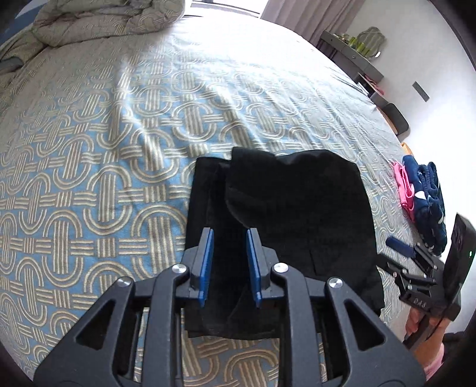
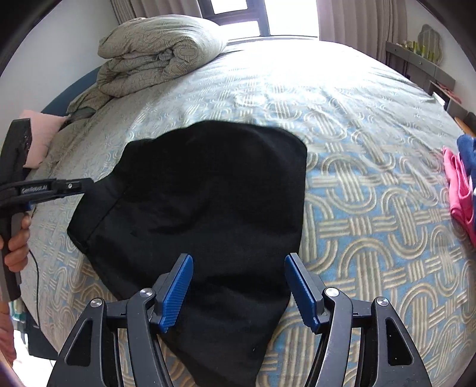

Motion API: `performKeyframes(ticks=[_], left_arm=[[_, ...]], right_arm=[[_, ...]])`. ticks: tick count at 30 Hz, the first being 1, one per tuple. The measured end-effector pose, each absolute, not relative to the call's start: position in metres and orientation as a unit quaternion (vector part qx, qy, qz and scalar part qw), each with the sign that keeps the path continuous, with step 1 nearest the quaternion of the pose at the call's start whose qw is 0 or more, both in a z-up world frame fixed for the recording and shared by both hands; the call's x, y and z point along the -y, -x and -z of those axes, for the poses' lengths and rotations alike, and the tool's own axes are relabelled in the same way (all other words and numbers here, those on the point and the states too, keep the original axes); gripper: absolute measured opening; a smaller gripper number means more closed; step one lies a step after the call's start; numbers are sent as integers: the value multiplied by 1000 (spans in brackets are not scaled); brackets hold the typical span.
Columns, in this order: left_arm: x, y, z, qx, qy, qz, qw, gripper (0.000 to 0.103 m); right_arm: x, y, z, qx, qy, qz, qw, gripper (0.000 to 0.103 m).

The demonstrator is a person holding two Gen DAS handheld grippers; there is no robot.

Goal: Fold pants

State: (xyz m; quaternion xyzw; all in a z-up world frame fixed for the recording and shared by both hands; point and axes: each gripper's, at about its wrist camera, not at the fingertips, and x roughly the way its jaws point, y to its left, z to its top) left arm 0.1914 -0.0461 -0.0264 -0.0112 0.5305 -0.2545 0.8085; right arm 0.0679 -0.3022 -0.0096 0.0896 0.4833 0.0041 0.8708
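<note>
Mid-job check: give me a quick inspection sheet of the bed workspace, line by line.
Surface: bedspread with a blue and beige loop pattern, lightly wrinkled.
Job's things: black pants lying folded into a compact stack, with an offset layer showing along one side.
Clutter: pink garment and navy garment at the bed's edge; rolled duvet and pink pillow at the far end.
Grippers: left gripper over the pants, jaws apart, nothing pinched; right gripper wide open above the pants.
Cables: thin black cable hanging below the hand that holds the left gripper.
Surroundings: curtains, window, shelf along the wall.
</note>
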Motion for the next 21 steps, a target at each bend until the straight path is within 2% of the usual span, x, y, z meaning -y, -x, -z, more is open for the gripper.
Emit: performKeyframes(ticks=[2, 4, 6, 8, 13, 16, 21], left_arm=[[63, -187, 22, -522, -2, 271, 809, 23], [75, -186, 21, -517, -6, 276, 810, 23], [79, -187, 22, -517, -3, 273, 811, 23], [75, -190, 19, -512, -1, 262, 818, 23], [53, -199, 5, -489, 13, 246, 837, 24], [67, -207, 8, -500, 12, 268, 823, 37], [123, -210, 25, -502, -33, 309, 807, 37]], right_arm=[[304, -83, -1, -469, -74, 4, 880, 61], [303, -100, -7, -456, -71, -10, 887, 40], [301, -120, -8, -459, -79, -23, 885, 30], [299, -142, -1, -470, -82, -29, 879, 24], [298, -184, 48, -529, -87, -22, 844, 22], [301, -188, 48, -518, -95, -36, 849, 22], [301, -182, 29, -507, -89, -32, 857, 23]])
